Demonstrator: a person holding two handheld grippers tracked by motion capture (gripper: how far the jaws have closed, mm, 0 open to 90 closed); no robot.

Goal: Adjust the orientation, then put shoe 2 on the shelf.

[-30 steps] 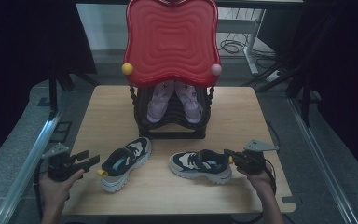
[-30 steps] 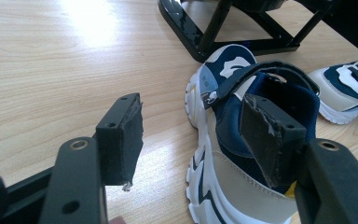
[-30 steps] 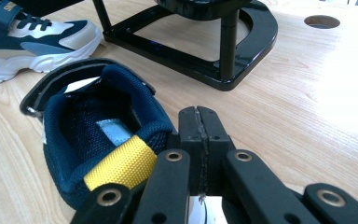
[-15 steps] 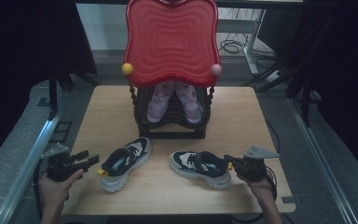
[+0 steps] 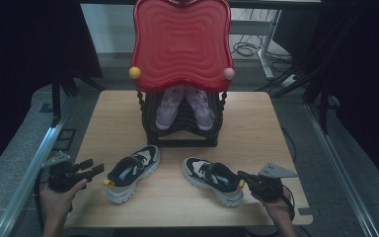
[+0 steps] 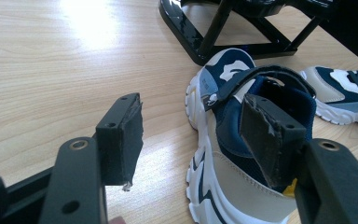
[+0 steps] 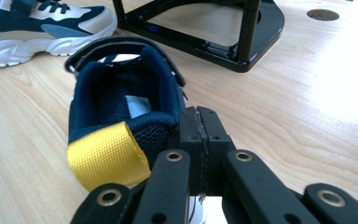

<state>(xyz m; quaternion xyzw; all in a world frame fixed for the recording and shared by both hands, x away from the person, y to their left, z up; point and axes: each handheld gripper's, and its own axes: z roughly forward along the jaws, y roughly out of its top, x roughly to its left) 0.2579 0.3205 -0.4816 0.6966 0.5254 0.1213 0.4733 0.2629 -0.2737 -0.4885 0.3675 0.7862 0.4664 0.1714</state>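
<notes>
On the wooden tabletop (image 5: 256, 123), two sneakers lie in front of a black rack (image 5: 182, 133). The left gripper (image 5: 86, 169) has its jaws wide apart just behind the left sneaker (image 5: 131, 173), not touching it. The right gripper (image 7: 198, 126) has its jaws pressed together at the heel collar of the right sneaker (image 5: 213, 178); whether they pinch it cannot be told.

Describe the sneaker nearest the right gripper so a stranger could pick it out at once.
On the wooden table, in front of the black rack, two sneakers lie apart. It is the right sneaker. Its yellow heel tab sits at the shut right gripper, while the left sneaker faces open jaws.
</notes>
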